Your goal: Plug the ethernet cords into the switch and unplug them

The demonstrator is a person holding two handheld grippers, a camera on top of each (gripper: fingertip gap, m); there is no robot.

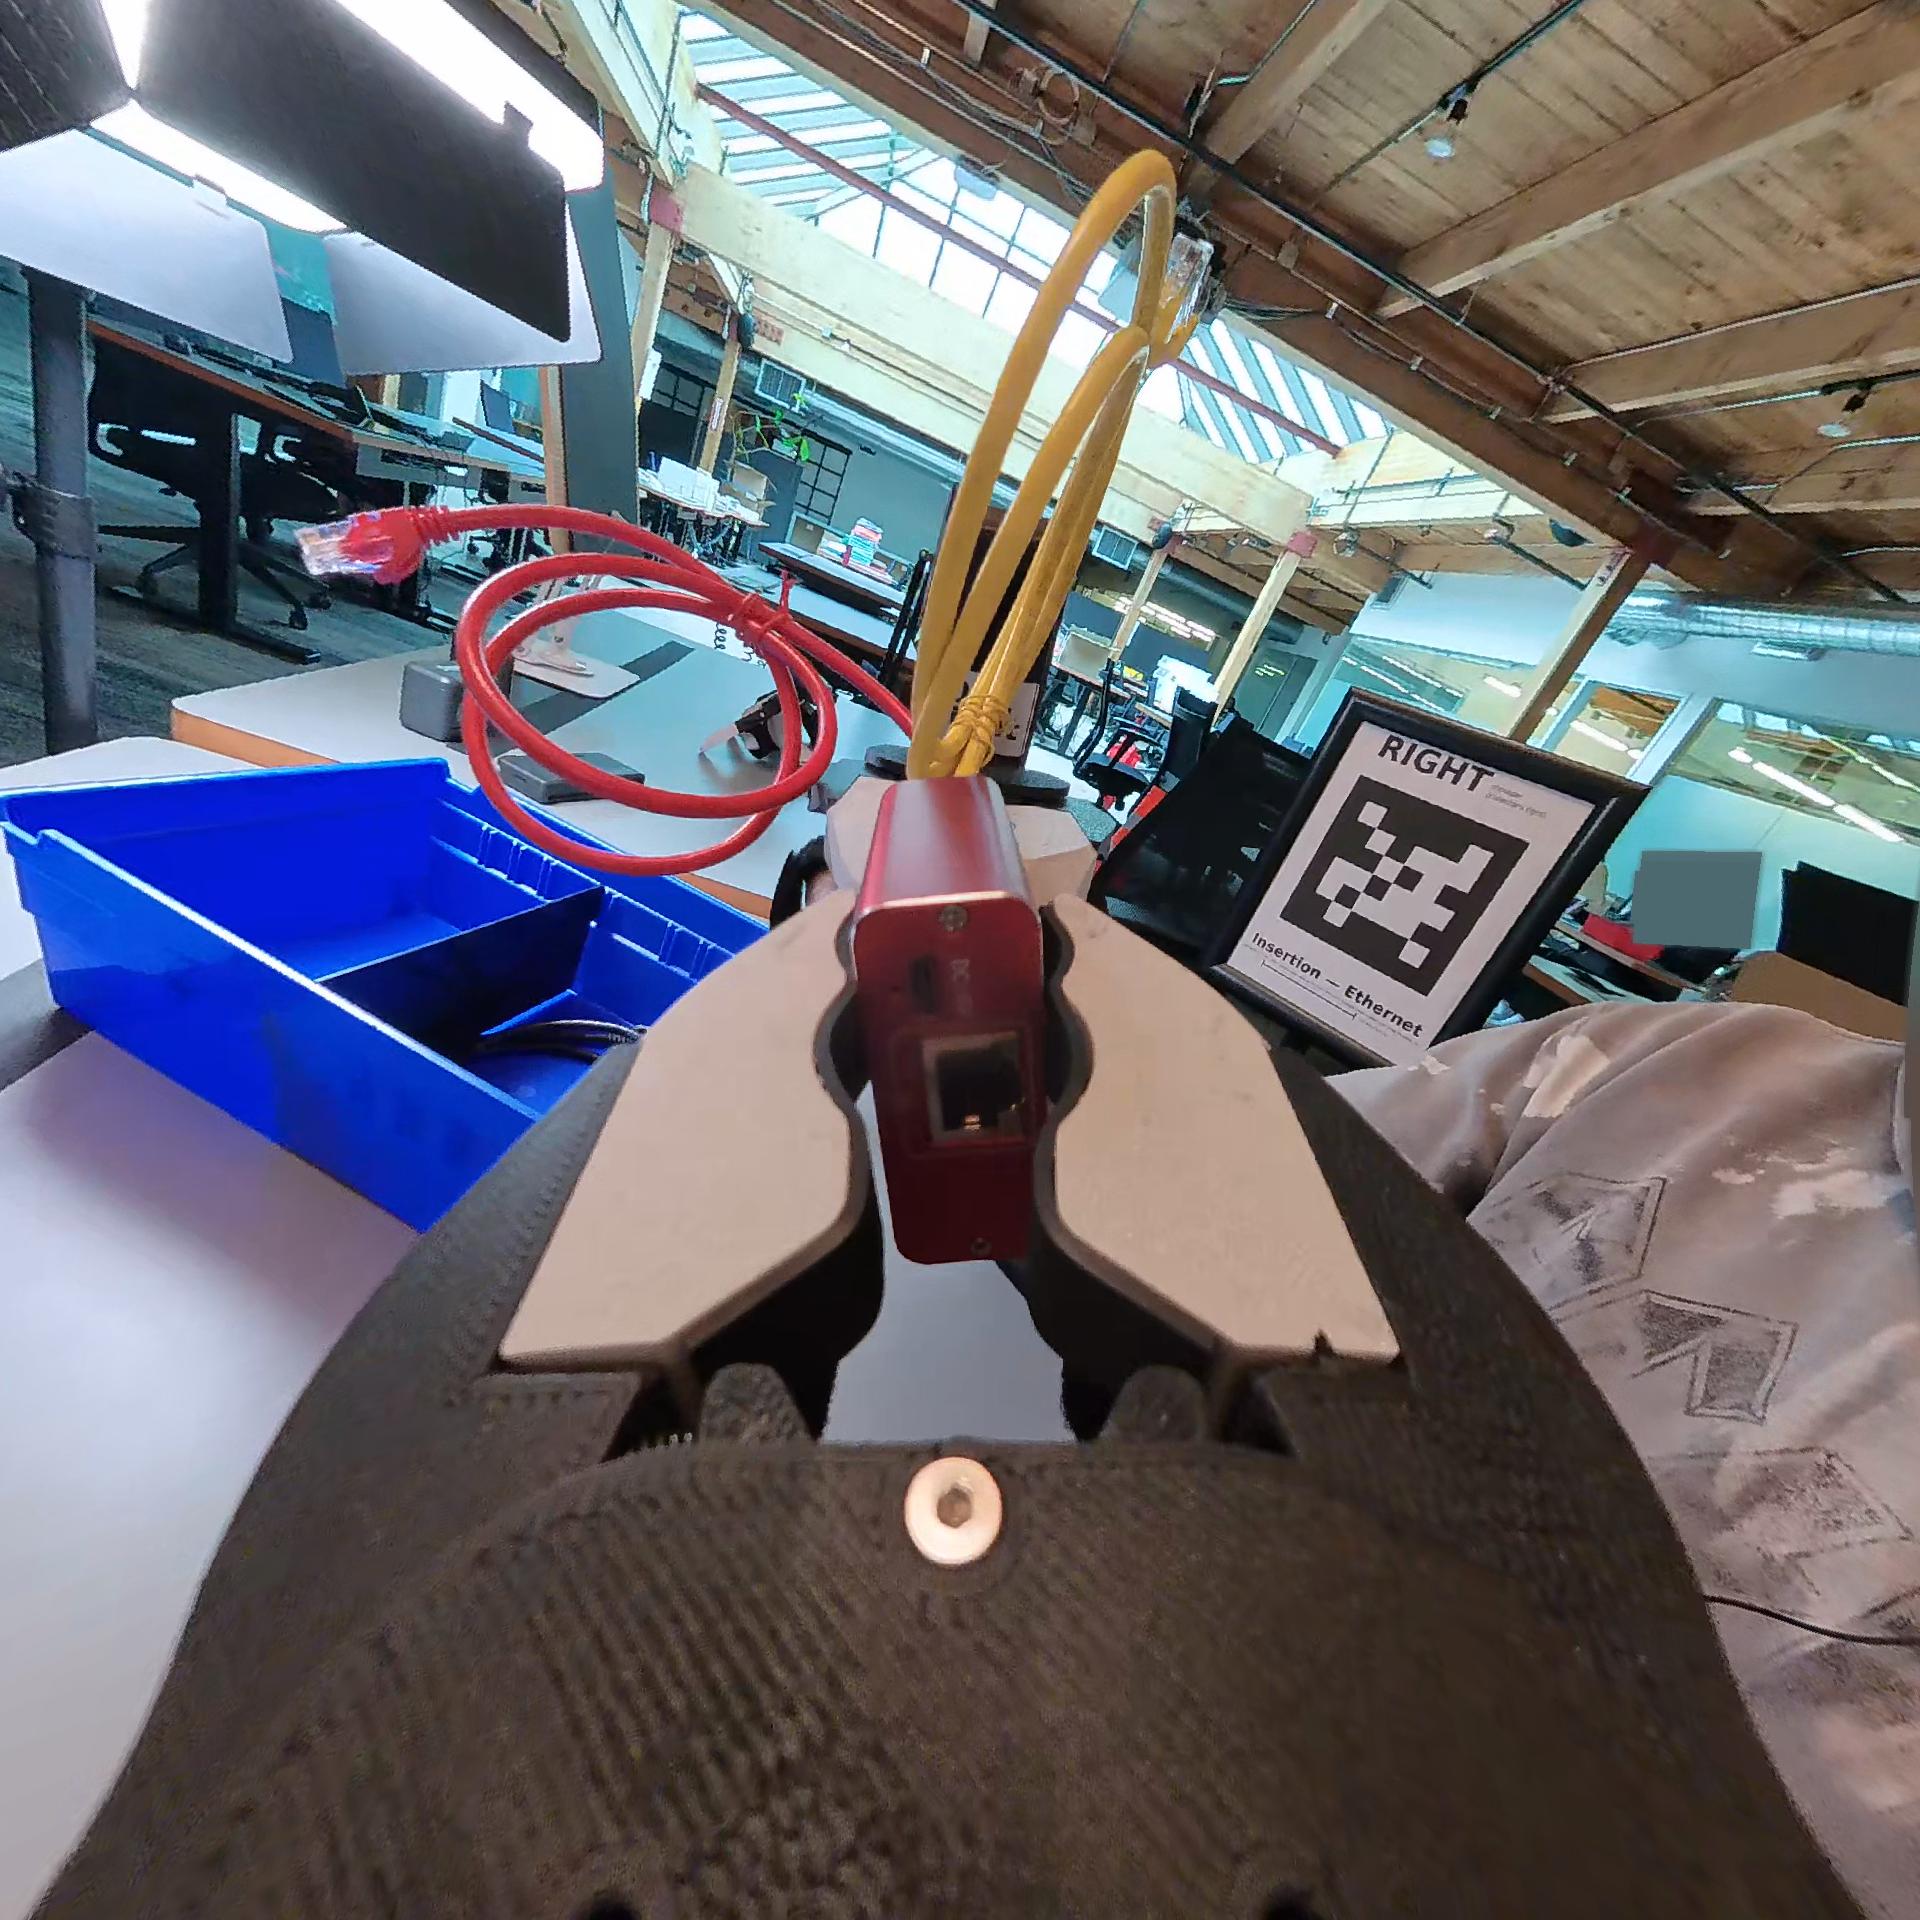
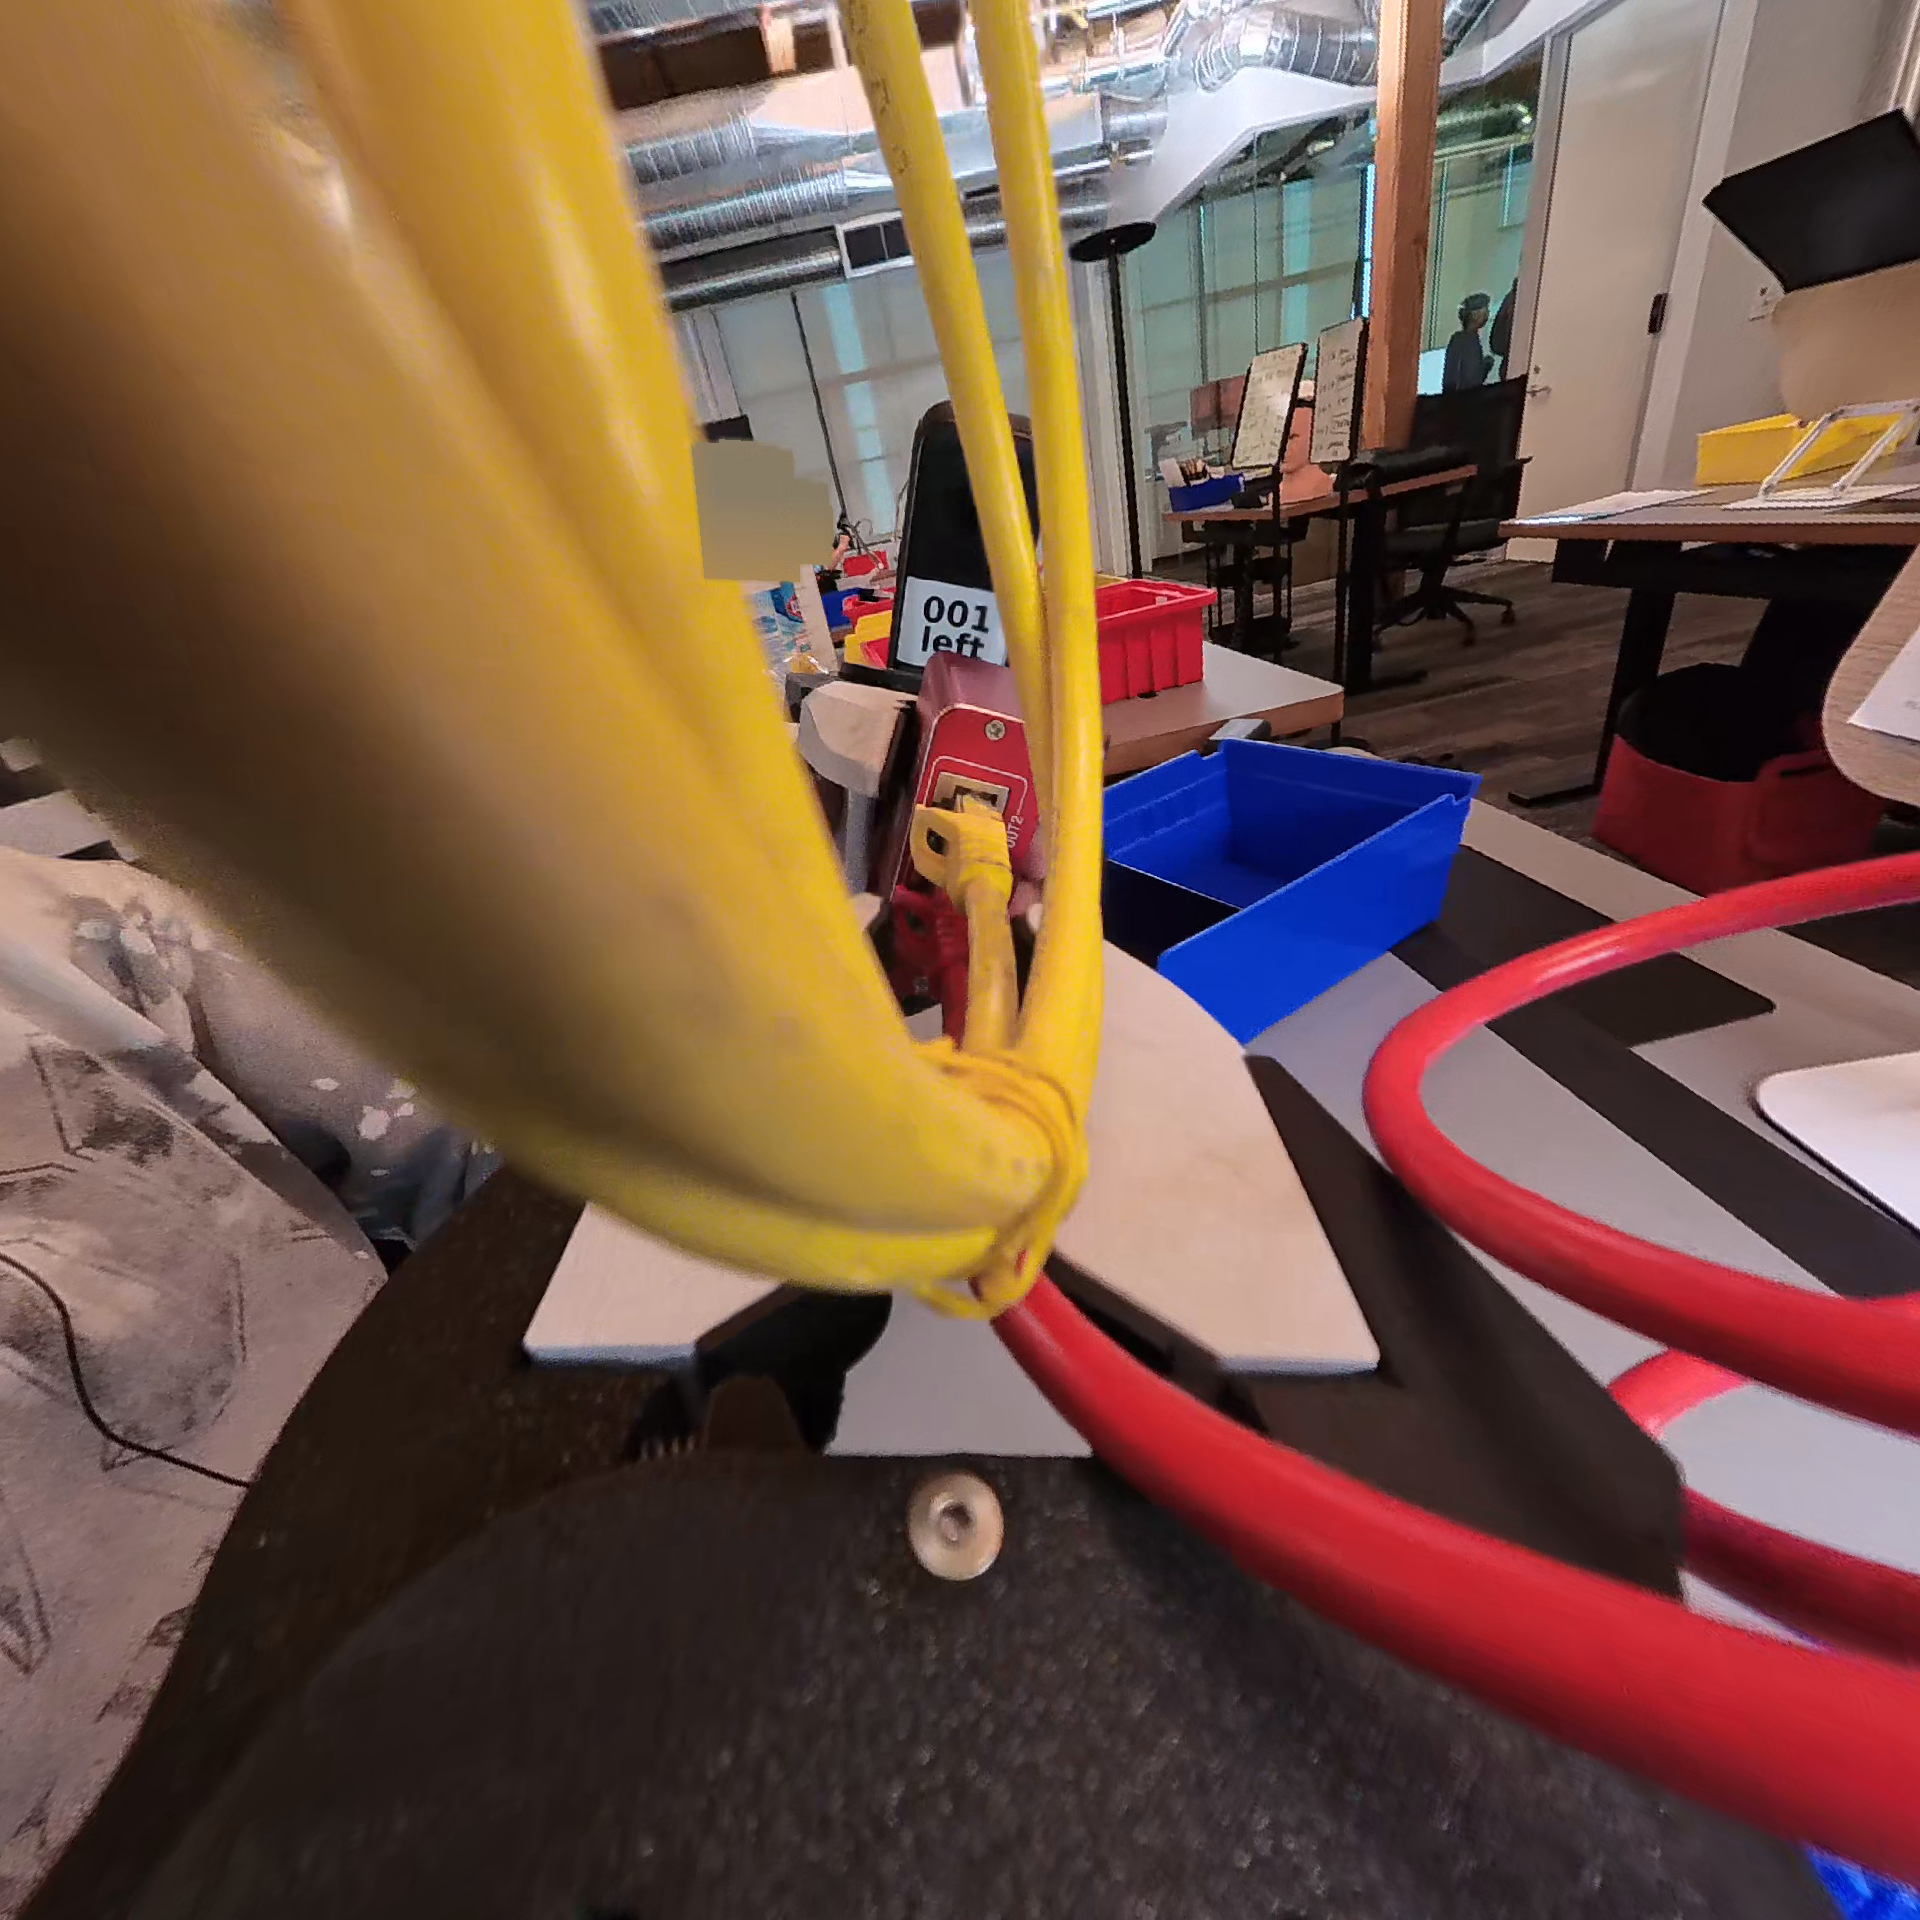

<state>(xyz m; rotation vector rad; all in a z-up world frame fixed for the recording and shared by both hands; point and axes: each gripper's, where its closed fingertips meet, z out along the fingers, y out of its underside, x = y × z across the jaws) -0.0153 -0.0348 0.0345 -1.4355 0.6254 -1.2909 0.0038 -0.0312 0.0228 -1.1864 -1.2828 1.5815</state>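
Note:
My left gripper [image 1: 948,935] is shut on the red switch [image 1: 951,1101] and holds it above the table. An empty port on the switch faces this camera. At the switch's far end [image 2: 966,758], a yellow plug [image 2: 966,842] sits in a port, with a red plug [image 2: 925,935] just below it. My right gripper [image 2: 966,935] has its fingertips at these plugs. Its right finger [image 2: 1174,1143] shows, but the yellow cord coil [image 2: 520,831] hides the left one. The yellow coil [image 1: 1039,468] rises behind the switch. The red cord coil [image 1: 644,727] hangs to the left with a free plug [image 1: 348,545].
A blue divided bin [image 1: 260,935] stands on the grey table at the left; it also shows in the right wrist view [image 2: 1299,862]. A framed marker sign [image 1: 1403,883] stands behind on the right. A person's patterned sleeve [image 1: 1662,1299] is close at the right.

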